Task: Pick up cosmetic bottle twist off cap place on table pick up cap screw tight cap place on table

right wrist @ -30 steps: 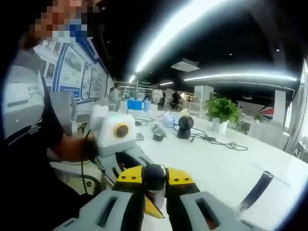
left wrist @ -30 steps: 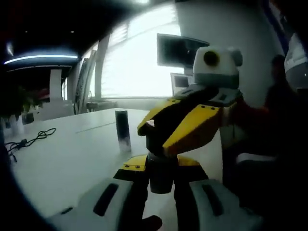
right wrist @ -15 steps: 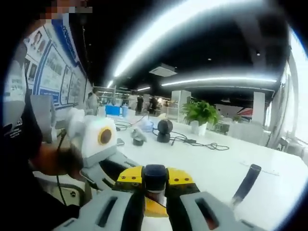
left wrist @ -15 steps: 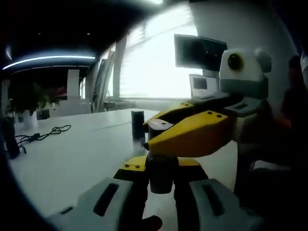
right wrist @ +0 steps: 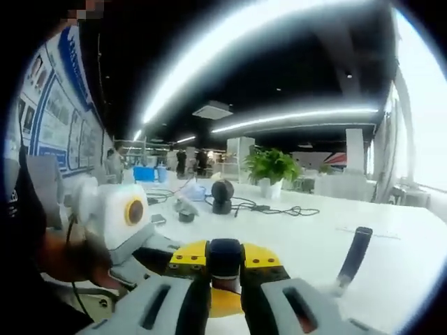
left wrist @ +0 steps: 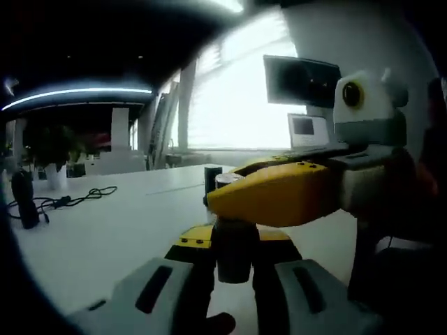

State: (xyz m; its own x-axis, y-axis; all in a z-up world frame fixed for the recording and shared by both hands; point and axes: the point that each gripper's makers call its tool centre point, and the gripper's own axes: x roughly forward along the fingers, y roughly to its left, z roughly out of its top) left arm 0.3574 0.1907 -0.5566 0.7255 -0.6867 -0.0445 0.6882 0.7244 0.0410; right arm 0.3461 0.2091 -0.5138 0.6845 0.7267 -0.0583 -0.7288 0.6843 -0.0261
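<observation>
Gripping cosmetic bottle (left wrist: 234, 248), left gripper (left wrist: 234, 279); right gripper (right wrist: 225, 279) clamping cap (right wrist: 225, 257).

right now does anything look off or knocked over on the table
Nothing stands out. The cosmetic bottle is clamped in the left gripper, the right gripper grips its cap, and another dark bottle stands on the white table, its lean likely the fisheye lens.

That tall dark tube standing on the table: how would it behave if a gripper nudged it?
The tall dark tube stands upright on a narrow base on the smooth white table, so it would probably tip rather than slide. Being cylindrical, it would likely roll afterwards.
</observation>
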